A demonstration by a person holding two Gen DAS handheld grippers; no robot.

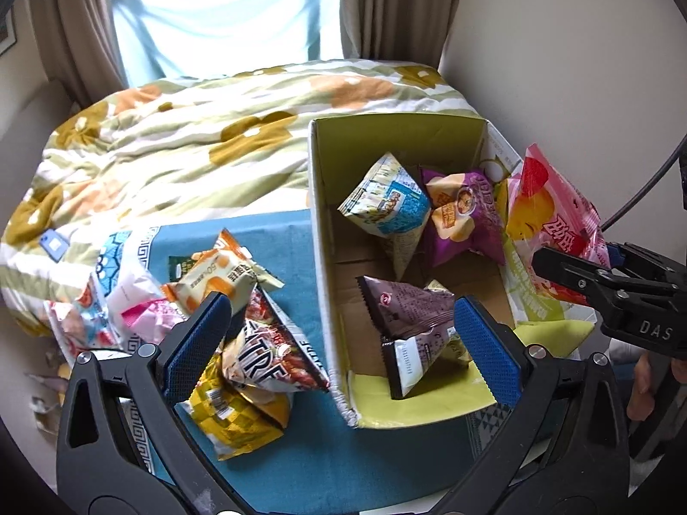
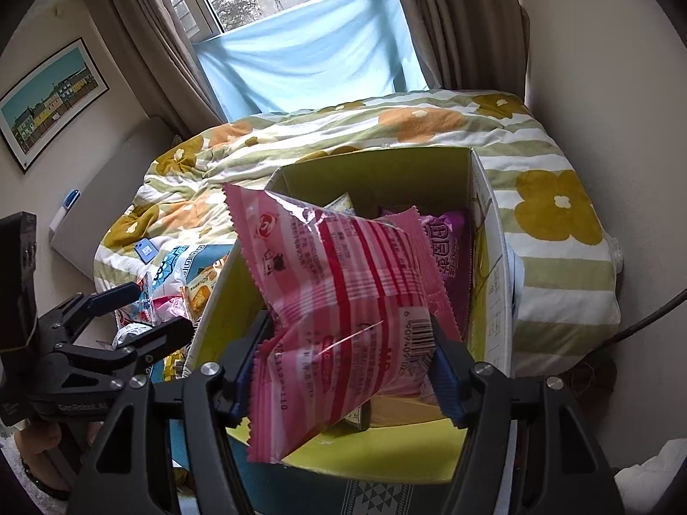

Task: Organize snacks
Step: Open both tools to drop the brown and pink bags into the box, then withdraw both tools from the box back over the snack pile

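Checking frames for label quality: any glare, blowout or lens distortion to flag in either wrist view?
Left wrist view: window behind the pale blue curtain blows out, the white and blue snack bag is washed out, fisheye bends the walls. Right wrist view: glare streaks on the glossy pink striped snack bag, curved picture frame, dark vignette corners.

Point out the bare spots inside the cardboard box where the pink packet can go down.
The cardboard box has bare floor along its left wall, between that wall and the brown packet. The near green flap is also clear. The far right corner is crowded by the blue-white packet and purple packet. The right tongs hold the pink packet above.
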